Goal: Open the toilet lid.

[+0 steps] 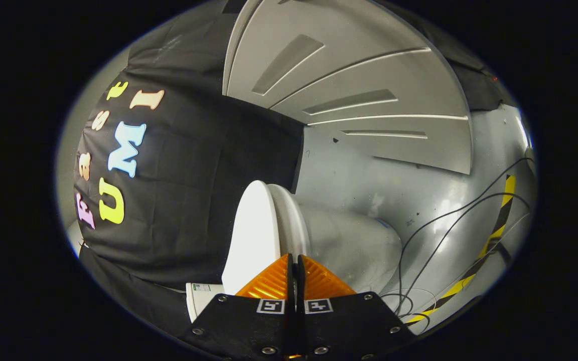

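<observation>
notably, gripper view, rolled hard to one side: the gripper [294, 260] has its two fingers pressed together, tips meeting w/ no gap, nothing held between them. toilet [349, 240] lies just ahead of the tips, so the scene reads sideways. toilet lid [254, 235] is the pale flat oval standing edge-on immediately beyond the fingertips, a little to their left side; it appears shut against the seat rim [289, 220], w/ a thin dark seam between the two. whether the tips touch the lid edge cannot be told; they are at least v. close.

key relation: the closed finger pair points almost straight at the seam where lid meets seat, approx. at the lid's front edge. lid's long axis runs away from the tips, up the view toward the hinge end, which is hidden. judgement: task not yet done, lid down; next move likely needs the tips slid under the lid's lip, then levered away from the bowl [359, 245]. risk: tips slip off the smooth edge.

surroundings: pale floor [419, 195] beyond the bowl, thin dark cables [449, 220] trailing across it, striped hazard tape [489, 240] near them, a ribbed grey panel [359, 85] farther off.
</observation>
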`<state>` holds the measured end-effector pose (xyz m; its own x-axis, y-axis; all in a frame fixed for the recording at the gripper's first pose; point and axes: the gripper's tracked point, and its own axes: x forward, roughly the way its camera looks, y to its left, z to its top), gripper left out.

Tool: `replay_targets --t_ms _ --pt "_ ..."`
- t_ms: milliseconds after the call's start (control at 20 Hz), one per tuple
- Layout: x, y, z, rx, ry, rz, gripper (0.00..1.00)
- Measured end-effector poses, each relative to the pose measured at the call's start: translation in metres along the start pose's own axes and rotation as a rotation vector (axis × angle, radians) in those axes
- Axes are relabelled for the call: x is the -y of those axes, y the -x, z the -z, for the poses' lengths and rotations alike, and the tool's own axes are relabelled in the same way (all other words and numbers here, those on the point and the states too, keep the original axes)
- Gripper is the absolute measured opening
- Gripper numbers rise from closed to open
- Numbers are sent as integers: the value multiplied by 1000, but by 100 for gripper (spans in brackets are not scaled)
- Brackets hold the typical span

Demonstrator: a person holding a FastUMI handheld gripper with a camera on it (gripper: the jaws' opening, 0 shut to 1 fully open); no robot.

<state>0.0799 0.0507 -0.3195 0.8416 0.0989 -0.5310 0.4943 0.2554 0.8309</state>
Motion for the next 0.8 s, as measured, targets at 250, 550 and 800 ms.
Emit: replay_targets --t_ms 250,550,800 --pt "-15 7 -6 0 35 -8 0" --pt "-32 15 -9 1 74 -15 0" --pt "-49 25 -12 10 114 -20 0"
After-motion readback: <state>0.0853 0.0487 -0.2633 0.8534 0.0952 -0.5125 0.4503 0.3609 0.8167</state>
